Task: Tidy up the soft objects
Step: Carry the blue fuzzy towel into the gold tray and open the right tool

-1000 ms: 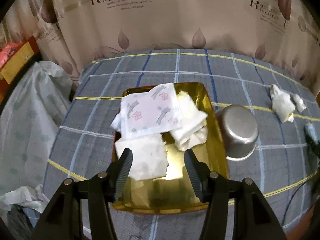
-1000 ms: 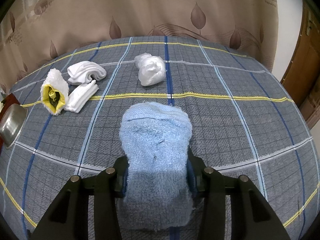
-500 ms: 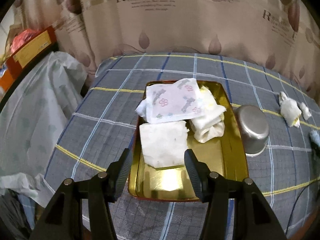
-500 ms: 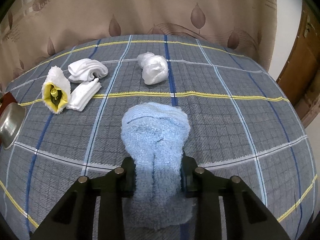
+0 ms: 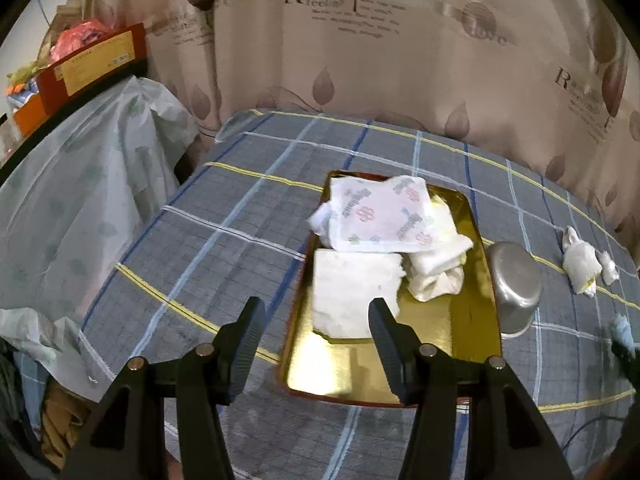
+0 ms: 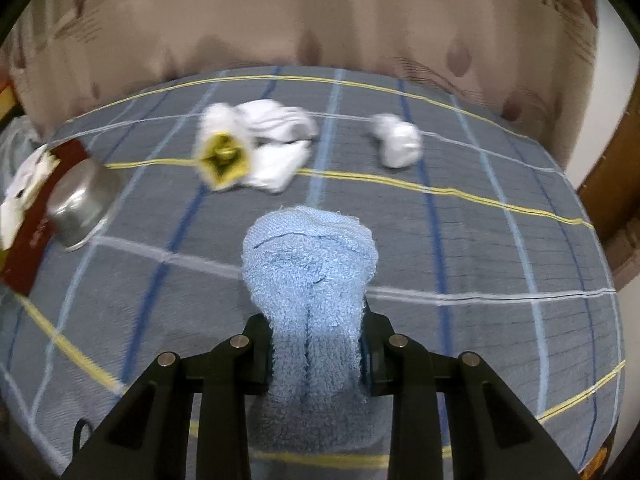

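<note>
My right gripper is shut on a light blue towel and holds it above the checked cloth. Ahead lie a white cloth with a yellow inside, folded white cloths and a white bundle. My left gripper is open and empty, at the near left edge of a gold tray. The tray holds a printed white pack, a white folded cloth and a cream rolled cloth.
A steel bowl lies on its side right of the tray, also in the right wrist view. White cloths lie at far right. A plastic-covered heap and a red box stand left. A curtain hangs behind.
My left gripper has pulled back and swung left, away from the tray. My right gripper has closed on the blue towel and swung left; the bowl and tray now show.
</note>
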Tool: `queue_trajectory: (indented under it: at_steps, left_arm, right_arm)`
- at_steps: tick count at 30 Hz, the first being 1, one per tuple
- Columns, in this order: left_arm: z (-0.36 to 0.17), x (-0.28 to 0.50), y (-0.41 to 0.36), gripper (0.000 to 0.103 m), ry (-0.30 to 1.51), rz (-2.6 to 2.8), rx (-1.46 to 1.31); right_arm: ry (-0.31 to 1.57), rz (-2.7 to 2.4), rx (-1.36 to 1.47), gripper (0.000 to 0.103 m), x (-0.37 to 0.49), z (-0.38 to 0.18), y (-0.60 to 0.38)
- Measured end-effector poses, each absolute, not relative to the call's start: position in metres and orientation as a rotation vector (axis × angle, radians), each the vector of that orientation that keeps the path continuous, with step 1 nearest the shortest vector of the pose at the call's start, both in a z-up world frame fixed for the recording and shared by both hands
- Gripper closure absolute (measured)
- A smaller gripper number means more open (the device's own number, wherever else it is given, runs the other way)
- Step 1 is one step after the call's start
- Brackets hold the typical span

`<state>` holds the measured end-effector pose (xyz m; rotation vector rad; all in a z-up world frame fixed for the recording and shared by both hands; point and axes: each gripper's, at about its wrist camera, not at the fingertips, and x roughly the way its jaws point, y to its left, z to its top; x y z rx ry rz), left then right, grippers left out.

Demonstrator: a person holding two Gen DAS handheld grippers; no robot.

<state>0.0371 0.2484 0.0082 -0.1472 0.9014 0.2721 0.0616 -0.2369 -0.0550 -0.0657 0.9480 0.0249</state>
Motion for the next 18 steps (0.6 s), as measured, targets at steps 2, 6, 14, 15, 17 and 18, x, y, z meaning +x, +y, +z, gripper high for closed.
queue_trajectory:
  at_steps: [2, 6, 14, 15, 17, 18]
  left_arm:
    - [0.010, 0.036, 0.251, 0.048, 0.894, 0.293, -0.134]
    - [0.011, 0.033, 0.261, 0.048, 0.891, 0.322, -0.147]
    - [0.012, 0.028, 0.283, 0.048, 0.895, 0.358, -0.191]
    - [0.012, 0.027, 0.285, 0.048, 0.899, 0.364, -0.197]
    - [0.011, 0.027, 0.291, 0.048, 0.905, 0.379, -0.202]
    - [0.011, 0.027, 0.293, 0.048, 0.907, 0.389, -0.198]
  right_arm:
    - [0.952, 0.062, -0.075, 0.075, 0.057, -0.052, -0.221]
    - [0.961, 0.158, -0.089, 0.075, 0.052, -0.046, -0.183]
    - [0.937, 0.387, -0.126, 0.075, 0.046, -0.028, -0.095]
    - [0.932, 0.413, -0.135, 0.075, 0.046, -0.026, -0.083]
    - [0.920, 0.470, -0.152, 0.075, 0.046, -0.020, -0.057]
    - [0.914, 0.488, -0.156, 0.075, 0.045, -0.017, -0.048]
